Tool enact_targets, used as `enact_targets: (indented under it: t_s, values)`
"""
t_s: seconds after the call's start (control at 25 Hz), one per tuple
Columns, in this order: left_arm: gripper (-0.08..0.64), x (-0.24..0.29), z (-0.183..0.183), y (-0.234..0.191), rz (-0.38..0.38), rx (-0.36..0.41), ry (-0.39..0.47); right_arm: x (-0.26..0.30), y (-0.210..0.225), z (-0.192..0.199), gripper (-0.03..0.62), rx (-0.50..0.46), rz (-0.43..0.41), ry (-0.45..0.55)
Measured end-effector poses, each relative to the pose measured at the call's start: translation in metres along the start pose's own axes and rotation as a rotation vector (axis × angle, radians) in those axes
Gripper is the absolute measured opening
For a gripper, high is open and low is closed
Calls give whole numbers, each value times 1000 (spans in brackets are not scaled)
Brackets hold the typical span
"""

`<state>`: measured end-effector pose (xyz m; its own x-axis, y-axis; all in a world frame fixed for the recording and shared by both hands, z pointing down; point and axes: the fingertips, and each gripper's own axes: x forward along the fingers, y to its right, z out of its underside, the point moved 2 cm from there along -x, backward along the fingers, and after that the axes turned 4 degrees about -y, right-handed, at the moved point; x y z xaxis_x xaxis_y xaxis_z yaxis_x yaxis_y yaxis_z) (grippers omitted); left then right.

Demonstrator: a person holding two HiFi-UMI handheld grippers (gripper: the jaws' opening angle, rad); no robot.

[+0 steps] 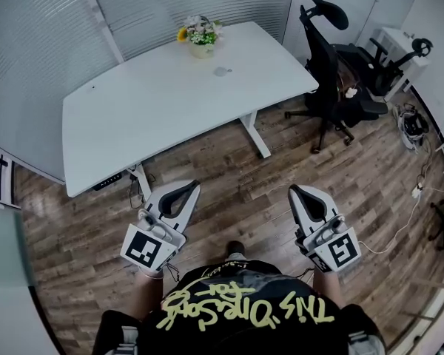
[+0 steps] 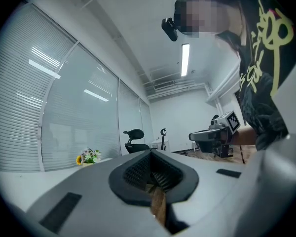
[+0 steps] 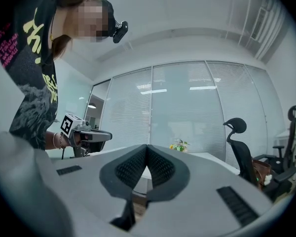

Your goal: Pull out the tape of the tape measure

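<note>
A small round grey thing (image 1: 220,71) lies on the white table (image 1: 155,117) near its far edge; it is too small to tell whether it is the tape measure. My left gripper (image 1: 194,186) and right gripper (image 1: 294,190) are held level in front of the person, over the wooden floor and short of the table. In the left gripper view the left gripper (image 2: 150,154) has its jaws together with nothing between them. The right gripper (image 3: 147,149) looks the same in its own view, shut and empty. Each gripper also sees the other off to its side.
A pot of flowers (image 1: 200,35) stands at the table's far edge. A black office chair (image 1: 327,65) stands right of the table, with a second chair (image 1: 391,61) behind it. Cables (image 1: 411,213) run over the floor at right. Glass walls with blinds (image 1: 44,43) close the room.
</note>
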<state>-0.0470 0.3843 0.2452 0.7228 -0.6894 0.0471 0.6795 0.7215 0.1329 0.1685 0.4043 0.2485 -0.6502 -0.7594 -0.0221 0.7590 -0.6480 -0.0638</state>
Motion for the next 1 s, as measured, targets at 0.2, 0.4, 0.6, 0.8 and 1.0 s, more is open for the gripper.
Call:
enact_targets:
  t_s: [0.2, 0.4, 0.6, 0.8, 1.0]
  values:
    - [-5, 13, 7, -2, -34, -20, -7, 7, 18, 4, 3, 1, -25, 0]
    - [-5, 15, 10, -4, -51, -27, -12, 18, 24, 4, 3, 15, -42, 13]
    - [-5, 13, 11, -18, -55, -24, -25, 31, 18, 5, 3, 14, -53, 25]
    - [-5, 20, 4, -22, -45, -27, -7, 28, 18, -4, 3, 27, -52, 50]
    - [-5, 30, 5, -15, -5, -6, -30, 23, 30, 1, 3, 41, -16, 36]
